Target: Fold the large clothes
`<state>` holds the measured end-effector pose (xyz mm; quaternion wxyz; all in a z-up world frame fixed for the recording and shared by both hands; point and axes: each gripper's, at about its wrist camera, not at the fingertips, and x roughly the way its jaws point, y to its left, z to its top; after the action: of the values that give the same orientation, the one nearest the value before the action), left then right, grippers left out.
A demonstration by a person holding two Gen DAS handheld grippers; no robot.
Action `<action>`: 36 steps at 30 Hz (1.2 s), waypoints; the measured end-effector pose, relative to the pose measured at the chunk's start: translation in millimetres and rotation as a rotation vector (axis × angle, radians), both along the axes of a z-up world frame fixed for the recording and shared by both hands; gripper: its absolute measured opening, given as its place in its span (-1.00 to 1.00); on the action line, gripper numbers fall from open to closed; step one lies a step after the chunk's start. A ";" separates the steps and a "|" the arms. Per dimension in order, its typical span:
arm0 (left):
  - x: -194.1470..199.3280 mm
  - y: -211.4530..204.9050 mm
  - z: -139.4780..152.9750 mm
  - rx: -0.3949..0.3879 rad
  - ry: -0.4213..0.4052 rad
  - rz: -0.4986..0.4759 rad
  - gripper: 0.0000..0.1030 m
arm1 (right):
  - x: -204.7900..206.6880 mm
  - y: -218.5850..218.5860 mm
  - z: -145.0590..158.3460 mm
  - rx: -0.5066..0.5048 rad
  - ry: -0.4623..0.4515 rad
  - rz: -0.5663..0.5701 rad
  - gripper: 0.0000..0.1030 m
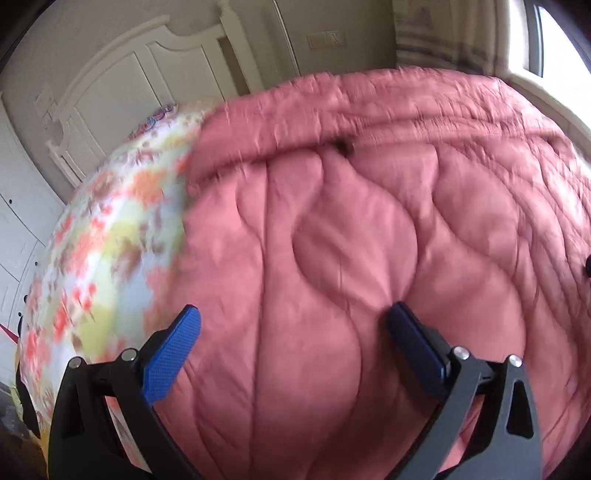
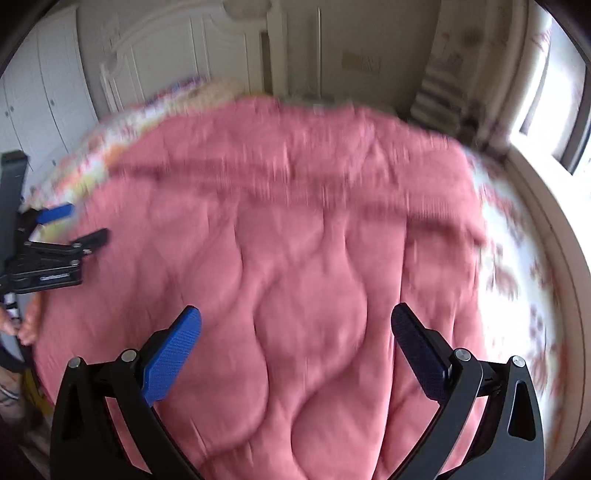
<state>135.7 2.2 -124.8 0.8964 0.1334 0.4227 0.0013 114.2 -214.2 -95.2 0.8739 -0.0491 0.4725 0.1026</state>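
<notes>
While both the left hand-held gripper (image 1: 293,317) and right hand-held gripper (image 2: 295,321) are hovering spread and empty, the puffy pink quilted garment (image 1: 351,229) is risking a slipped pinch.

A cream carved wooden headboard (image 1: 122,85) stands against the beige wall (image 1: 332,37). Left of the headboard run white panelled wardrobe doors (image 2: 40,92). Well to its right, daylight pours through a bright window (image 2: 554,92), beside a striped curtain (image 1: 424,33).
</notes>
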 end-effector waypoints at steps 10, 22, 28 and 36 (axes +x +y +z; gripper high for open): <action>-75.9 63.2 49.8 -0.066 -0.127 0.084 0.96 | -97.2 -24.7 31.9 -0.055 -0.185 -0.012 0.91; -109.2 122.7 -0.5 -0.247 -0.058 0.159 0.96 | -162.8 -140.8 -11.4 0.077 -0.114 -0.205 0.69; -108.4 113.0 -6.3 -0.219 -0.061 0.172 0.96 | -164.0 -136.6 -25.0 0.111 -0.099 -0.182 0.66; -116.6 126.5 -13.0 -0.268 -0.063 0.190 0.96 | -166.9 -127.4 -23.7 0.113 -0.145 -0.165 0.45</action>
<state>19.1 128.7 -137.8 0.9147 -0.0278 0.4017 0.0339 -52.7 -341.6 -118.9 0.9126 0.0321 0.4041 0.0533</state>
